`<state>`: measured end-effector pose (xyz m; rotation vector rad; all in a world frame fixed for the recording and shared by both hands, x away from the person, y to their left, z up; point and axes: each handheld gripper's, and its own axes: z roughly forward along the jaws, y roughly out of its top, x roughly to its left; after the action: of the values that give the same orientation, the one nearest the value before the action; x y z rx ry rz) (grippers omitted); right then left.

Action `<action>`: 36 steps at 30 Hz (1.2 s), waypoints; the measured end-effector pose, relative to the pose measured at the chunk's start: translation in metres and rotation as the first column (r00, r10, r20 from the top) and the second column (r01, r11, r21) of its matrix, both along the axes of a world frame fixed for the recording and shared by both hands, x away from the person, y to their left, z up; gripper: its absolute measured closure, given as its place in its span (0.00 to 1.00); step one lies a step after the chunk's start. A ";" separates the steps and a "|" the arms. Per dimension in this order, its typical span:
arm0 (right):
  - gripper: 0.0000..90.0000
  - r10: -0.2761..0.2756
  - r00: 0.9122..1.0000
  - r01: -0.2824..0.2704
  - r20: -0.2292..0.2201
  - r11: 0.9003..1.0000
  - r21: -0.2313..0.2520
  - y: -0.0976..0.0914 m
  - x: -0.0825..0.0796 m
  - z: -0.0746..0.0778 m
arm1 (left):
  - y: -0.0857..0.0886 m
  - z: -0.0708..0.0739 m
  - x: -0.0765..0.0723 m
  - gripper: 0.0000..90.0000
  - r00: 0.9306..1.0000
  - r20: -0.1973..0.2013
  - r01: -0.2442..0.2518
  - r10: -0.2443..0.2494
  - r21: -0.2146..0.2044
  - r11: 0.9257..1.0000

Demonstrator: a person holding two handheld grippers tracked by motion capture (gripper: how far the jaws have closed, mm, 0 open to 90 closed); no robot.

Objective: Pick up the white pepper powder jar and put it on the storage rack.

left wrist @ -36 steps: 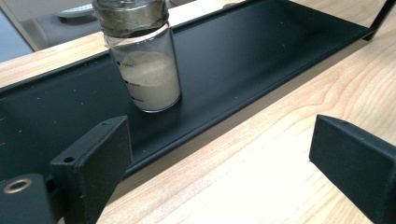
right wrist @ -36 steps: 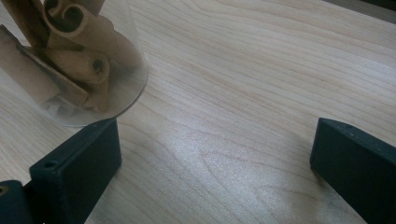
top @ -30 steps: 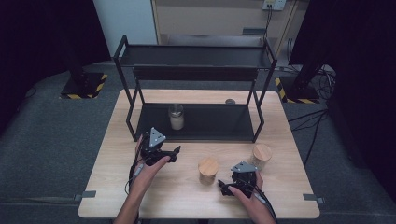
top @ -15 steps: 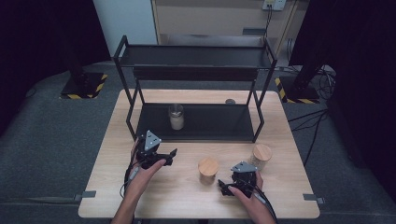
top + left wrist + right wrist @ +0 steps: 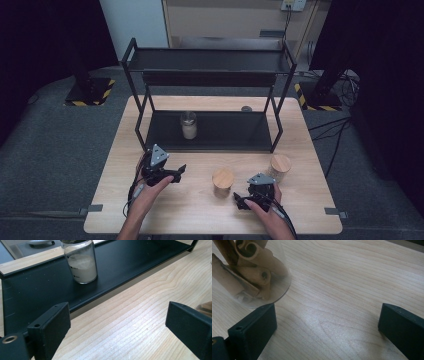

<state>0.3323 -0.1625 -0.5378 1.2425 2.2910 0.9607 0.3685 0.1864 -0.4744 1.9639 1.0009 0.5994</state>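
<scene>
My left gripper [image 5: 179, 172] lies low over the table's left front, in front of the black two-tier rack [image 5: 210, 142]; its jaws stand open with nothing between them [image 5: 117, 326]. Ahead of it, a glass jar of white powder [image 5: 81, 262] stands on the rack's lower shelf [image 5: 188, 125]. Near the front right, my right gripper [image 5: 240, 200] is open over bare wood [image 5: 327, 325]. Just beside its left jaw stands a glass jar of cinnamon sticks [image 5: 249, 272], apart from the pad; it has a wooden lid [image 5: 223, 180].
A second wooden-lidded jar [image 5: 280, 167] stands right of my right hand. A small dark round object [image 5: 246, 108] sits on the table behind the rack. The rack's upper shelf [image 5: 210, 60] overhangs the lower one. The floor around the wooden table [image 5: 200, 220] is dark.
My left gripper has drifted slightly left and toward the near edge. The right gripper and the jars have stayed put.
</scene>
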 end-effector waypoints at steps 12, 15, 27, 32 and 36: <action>0.02 -0.001 1.000 0.001 -0.001 1.000 0.001 0.000 0.000 0.000 | 0.007 -0.004 -0.009 0.05 0.999 -0.030 -0.011 0.011 0.000 1.000; 0.02 0.000 1.000 0.000 0.000 1.000 0.000 0.000 0.000 0.000 | 0.011 -0.006 -0.011 0.05 0.999 -0.035 -0.019 0.019 -0.001 1.000; 0.02 0.000 1.000 0.000 0.000 1.000 0.000 0.000 0.000 0.000 | 0.027 -0.017 -0.023 0.05 0.996 -0.064 -0.056 0.055 -0.013 0.998; 0.02 0.000 1.000 0.000 0.000 1.000 0.000 0.000 0.000 0.000 | 0.034 -0.022 -0.028 0.05 0.994 -0.078 -0.075 0.073 -0.016 0.997; 0.02 0.000 1.000 0.000 0.000 1.000 0.000 0.000 0.000 0.000 | 0.039 -0.026 -0.032 0.05 0.993 -0.087 -0.087 0.085 -0.020 0.996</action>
<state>0.3323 -0.1625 -0.5379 1.2420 2.2909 0.9607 0.3366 0.2256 -0.5006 1.9478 1.1460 0.5514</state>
